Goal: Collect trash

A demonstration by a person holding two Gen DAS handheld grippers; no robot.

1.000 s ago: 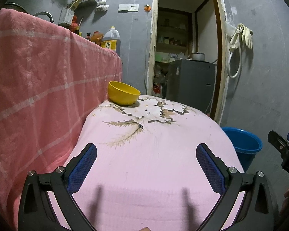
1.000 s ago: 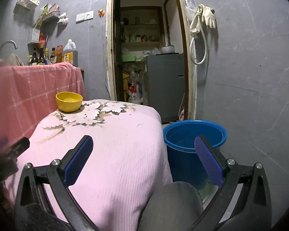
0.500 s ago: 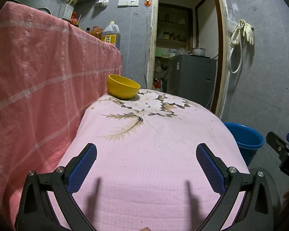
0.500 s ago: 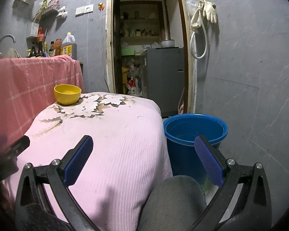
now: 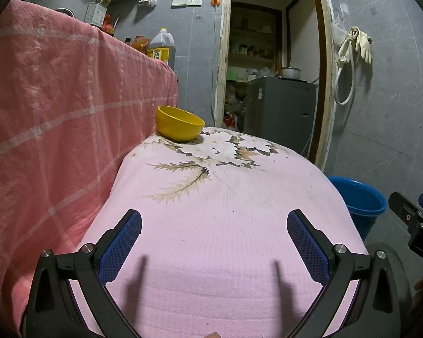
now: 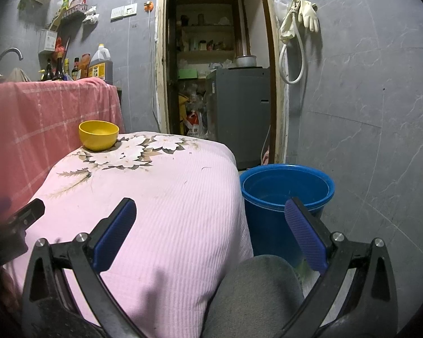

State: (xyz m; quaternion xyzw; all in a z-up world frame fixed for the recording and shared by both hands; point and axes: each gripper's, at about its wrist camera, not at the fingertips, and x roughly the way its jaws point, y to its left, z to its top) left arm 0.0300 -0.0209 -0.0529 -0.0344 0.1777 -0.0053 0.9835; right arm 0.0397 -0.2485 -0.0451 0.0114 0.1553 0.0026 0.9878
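Walls of grey tile close the room around me, broken by an open doorway with shelves and a grey appliance [image 6: 239,112] beyond it. Pink checked cloth [image 5: 56,107] hangs over the counter on my left, with bottles and a large oil jug [image 5: 160,46] standing on top. Next in size is the tabletop [image 5: 225,211] before me, draped in a pink cover with a white flower print at its far end. Its surface shows only faint specks and a small dark thread; I cannot tell whether any of that is the trash I am after, and no clear piece of trash shows on it. On the floor just beside the tabletop's right edge stands the blue bucket [image 6: 284,186], open at the top, its inside looking bare. My knee in grey fabric [image 6: 256,290] sits low in the right wrist view. A yellow bowl [image 5: 179,124] rests upright at the tabletop's far left corner, on the edge of the flower print. My left gripper [image 5: 213,242] hovers over the near part of the tabletop, spread wide and holding nothing. My right gripper [image 6: 210,233] is likewise spread wide and empty, one finger over the tabletop's right edge, the other in front of the bucket. Pale rubber gloves [image 6: 304,14] and a white hose hang on the right wall.
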